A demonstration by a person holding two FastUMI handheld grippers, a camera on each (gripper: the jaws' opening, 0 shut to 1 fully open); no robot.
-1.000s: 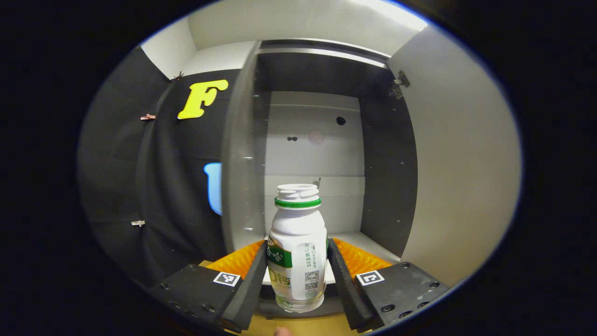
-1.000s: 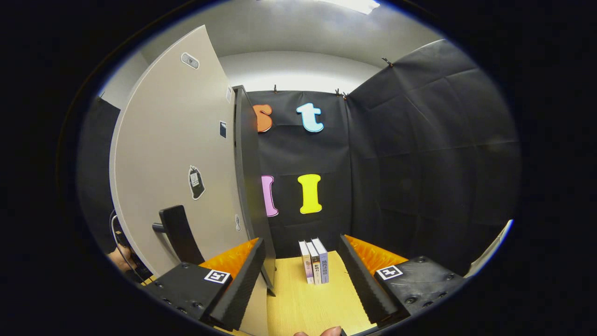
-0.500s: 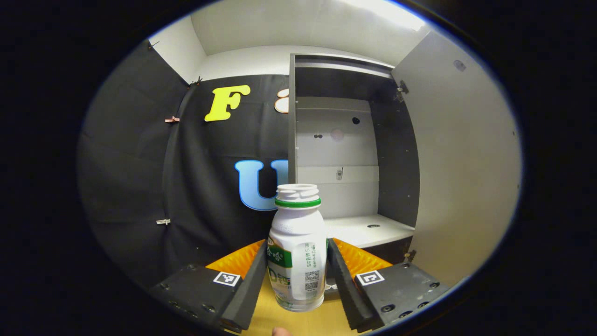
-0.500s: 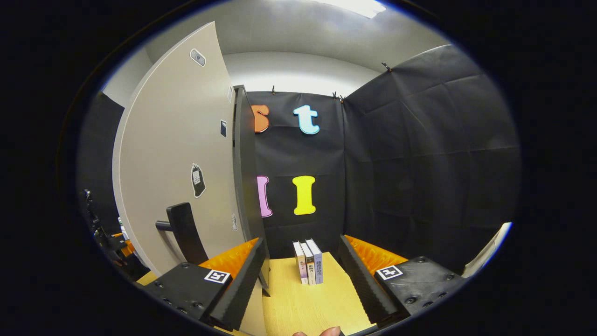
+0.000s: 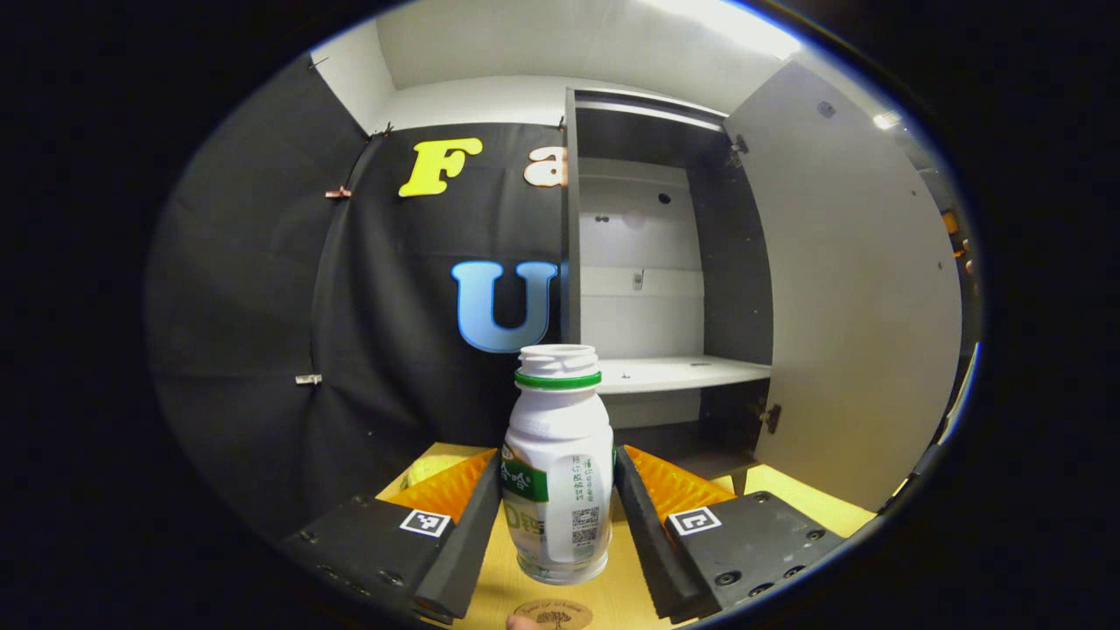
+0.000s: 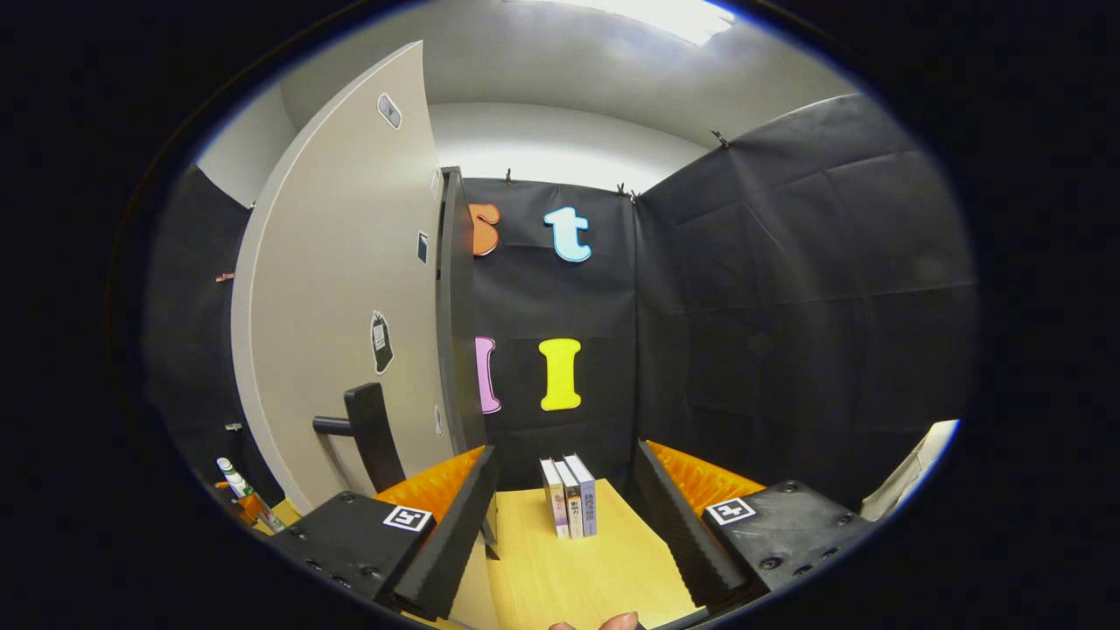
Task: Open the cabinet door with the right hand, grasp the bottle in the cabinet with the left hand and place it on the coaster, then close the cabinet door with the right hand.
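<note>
- left tongs [image 5: 557,516]: clenched on the bottle [image 5: 558,464], one dark pad pressed to each side of its lower body. the hold sits low, leaving the neck and green ring free above the fingers and the base showing below them, which should let the base meet a surface first.
- bottle: upright between the pads, white, open-mouthed with no cap seen. it hangs above the counter [image 5: 612,595], outside the cabinet [image 5: 647,262]. kept level, presumably so nothing spills.
- coaster [image 5: 553,614]: round, brown, flat on the counter directly below and slightly nearer than the bottle's base. only its far part is seen. judged as the drop spot, so the step in hand is the lowering.
- cabinet: ahead of the left tongs and to their right, interior shelf [image 5: 674,374] bare.
- cabinet door [image 5: 849,297]: swung wide on the right of the left tongs, left open because closing comes last.
- right tongs [image 6: 564,525]: released, fingers spread with nothing between them, waiting off the door.
- door handle [image 6: 372,436]: dark bar on the door's outer face, just left of and beyond the right tongs' left finger, not touched. near enough for the closing push later.
- books [image 6: 569,496]: three, standing on the counter ahead of the right tongs, between the finger lines but well beyond them.
</note>
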